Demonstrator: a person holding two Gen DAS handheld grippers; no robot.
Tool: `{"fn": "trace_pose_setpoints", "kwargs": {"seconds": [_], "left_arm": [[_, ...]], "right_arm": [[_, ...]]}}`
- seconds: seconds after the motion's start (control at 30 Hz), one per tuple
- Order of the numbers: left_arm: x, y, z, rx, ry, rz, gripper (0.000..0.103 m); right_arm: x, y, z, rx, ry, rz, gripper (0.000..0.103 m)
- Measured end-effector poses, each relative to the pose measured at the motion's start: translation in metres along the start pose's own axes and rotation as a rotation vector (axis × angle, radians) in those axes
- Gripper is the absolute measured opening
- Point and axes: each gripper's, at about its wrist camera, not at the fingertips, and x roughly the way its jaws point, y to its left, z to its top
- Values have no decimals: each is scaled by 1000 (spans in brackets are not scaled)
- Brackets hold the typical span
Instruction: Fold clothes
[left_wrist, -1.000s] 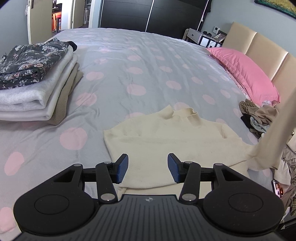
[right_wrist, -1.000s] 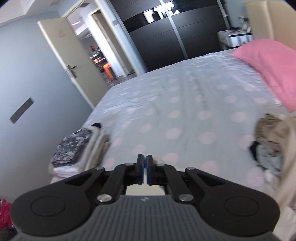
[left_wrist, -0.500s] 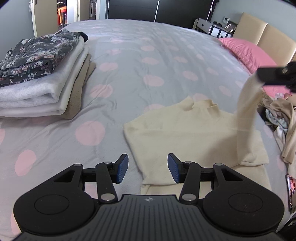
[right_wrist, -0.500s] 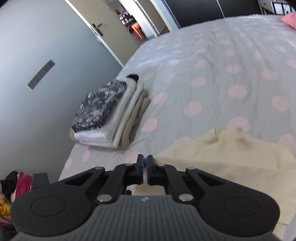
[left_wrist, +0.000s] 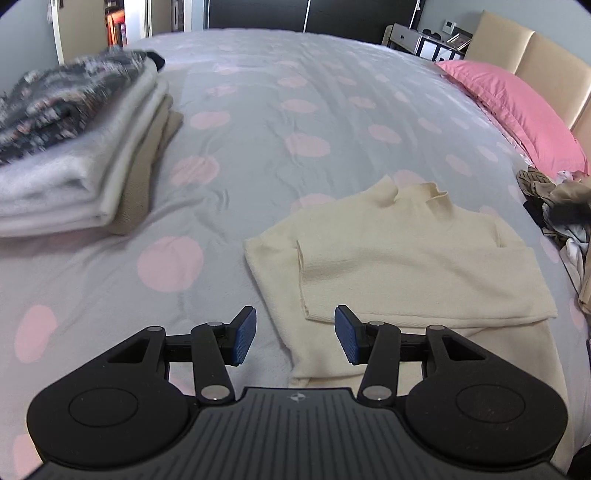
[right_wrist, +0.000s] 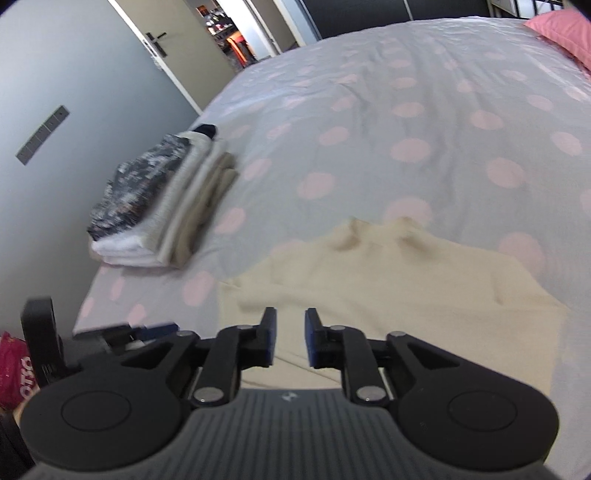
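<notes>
Since half a second ago the right tongs have parted from fully pressed together to a narrow gap with nothing between the pads, and the sleeve they were carrying in the air now lies folded across the chest of the cream sweater. The left tongs are unchanged: spread wide, gripping nothing, hovering over the sweater's lower left edge. The bed, covered in a grey sheet with pink dots, fills most of both views. The cream sweater lies flat on the near part of the bed, collar pointing away from the cameras, with the folded sleeve forming a layer across the body and its cuff end close to the left tongs. In the right wrist view the same cream sweater sits directly under and ahead of the right tongs. A stack of folded clothes rests on the bed well to the left of the sweater, a dark patterned garment on top of white and beige pieces; it is blurred in both views. A pink pillow lies against the beige headboard at the far right. A heap of unfolded clothes sits at the right edge of the bed, near the sweater's right shoulder.
</notes>
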Motion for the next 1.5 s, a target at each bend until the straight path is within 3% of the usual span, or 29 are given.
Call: {"fn": "trace_pose_setpoints", "kwargs": {"seconds": [0.17,0.3,0.5,0.67,0.93,1.07,1.13,1.23,1.3,1.4,1.5], "left_arm": [[30,3,10,-59,44,-23,45],[54,-1,12,-53,85,-7,45],[67,-7,14,-39,70,14,43],[70,-16,13,13,42,38,19],[75,-9,17,-42,23,20,20],[80,-17,18,-23,12,22,20],[80,-23,18,-2,1,31,6],[69,-30,21,9,-26,39,4],[55,-31,27,-18,-58,13,4],[28,-34,42,-69,-125,-51,4],[-1,-39,60,-113,-205,-120,3]], "right_arm": [[-11,-60,-40,-1,33,-123,29],[-18,-111,-61,87,38,-197,29],[-21,-155,-77,167,21,-291,32],[-10,-152,-85,54,78,-341,45],[1,-140,-95,3,129,-320,47],[2,-140,-94,4,132,-323,47],[4,-141,-94,6,135,-332,47],[4,-143,-95,12,138,-346,47],[5,-146,-96,12,136,-354,48],[7,-143,-100,-23,130,-364,59],[11,-141,-101,-34,102,-383,59]]}}
